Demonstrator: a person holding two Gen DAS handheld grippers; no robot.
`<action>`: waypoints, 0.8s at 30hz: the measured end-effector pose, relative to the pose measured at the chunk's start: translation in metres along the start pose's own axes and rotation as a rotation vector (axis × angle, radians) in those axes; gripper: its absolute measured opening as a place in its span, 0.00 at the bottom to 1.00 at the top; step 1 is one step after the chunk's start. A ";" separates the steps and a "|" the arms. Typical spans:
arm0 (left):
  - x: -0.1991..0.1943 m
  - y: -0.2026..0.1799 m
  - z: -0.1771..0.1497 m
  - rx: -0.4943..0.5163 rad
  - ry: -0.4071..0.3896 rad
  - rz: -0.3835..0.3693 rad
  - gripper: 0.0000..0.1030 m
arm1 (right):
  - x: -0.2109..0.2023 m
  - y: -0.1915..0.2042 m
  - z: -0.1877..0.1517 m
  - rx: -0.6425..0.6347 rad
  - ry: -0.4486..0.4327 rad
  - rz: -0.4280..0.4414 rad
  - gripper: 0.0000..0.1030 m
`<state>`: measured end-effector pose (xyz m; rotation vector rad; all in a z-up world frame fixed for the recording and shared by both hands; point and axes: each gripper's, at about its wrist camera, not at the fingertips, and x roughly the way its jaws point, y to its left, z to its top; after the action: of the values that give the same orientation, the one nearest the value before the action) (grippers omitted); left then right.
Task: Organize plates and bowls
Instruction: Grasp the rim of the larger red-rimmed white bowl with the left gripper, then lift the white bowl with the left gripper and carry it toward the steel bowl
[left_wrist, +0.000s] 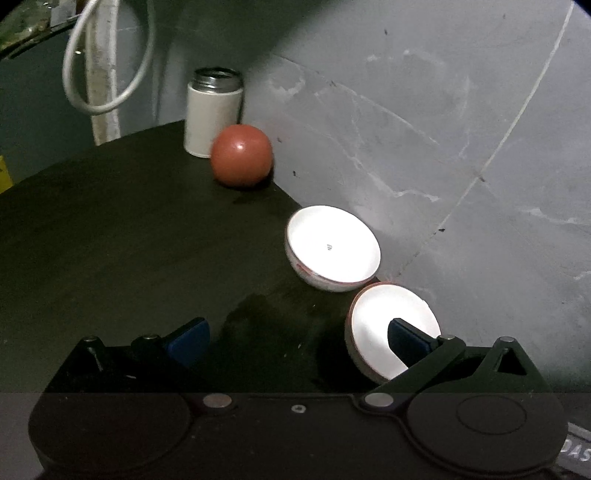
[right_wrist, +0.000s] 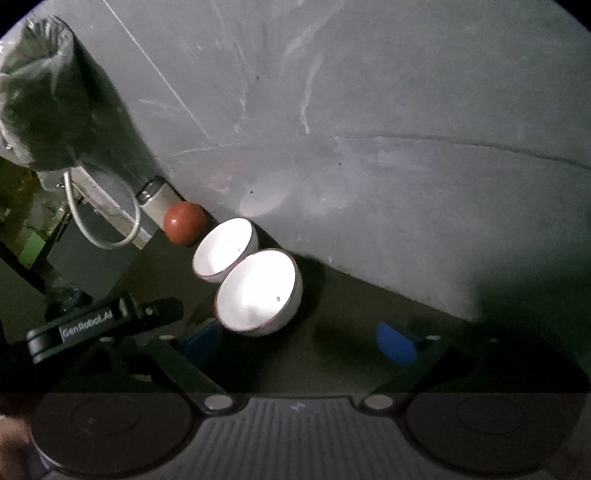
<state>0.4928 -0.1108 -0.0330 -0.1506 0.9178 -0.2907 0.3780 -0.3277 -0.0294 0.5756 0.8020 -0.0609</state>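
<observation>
Two white bowls sit side by side on the dark table (left_wrist: 110, 240) next to the grey wall: the near bowl (left_wrist: 373, 325) at the lower right of the left wrist view, the far bowl (left_wrist: 332, 247) touching it in the middle. The left gripper (left_wrist: 297, 338) has its jaws wide open, holding nothing, with one blue pad in front of the near bowl. The right gripper (right_wrist: 299, 341) is wide open and empty too, with a red ball (left_wrist: 242, 155) and a white jar (left_wrist: 212, 114) farther up.
</observation>
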 end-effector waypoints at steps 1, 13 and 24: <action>0.005 -0.001 0.001 0.006 0.006 -0.003 0.99 | 0.007 0.001 0.002 -0.004 0.002 -0.009 0.86; 0.026 -0.006 0.006 0.030 0.022 -0.022 0.90 | 0.048 0.002 0.016 -0.015 0.031 -0.036 0.66; 0.030 -0.005 0.003 0.011 0.046 -0.124 0.42 | 0.060 0.007 0.018 -0.039 0.065 -0.028 0.43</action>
<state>0.5116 -0.1252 -0.0527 -0.1921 0.9543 -0.4156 0.4338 -0.3212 -0.0582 0.5317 0.8732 -0.0524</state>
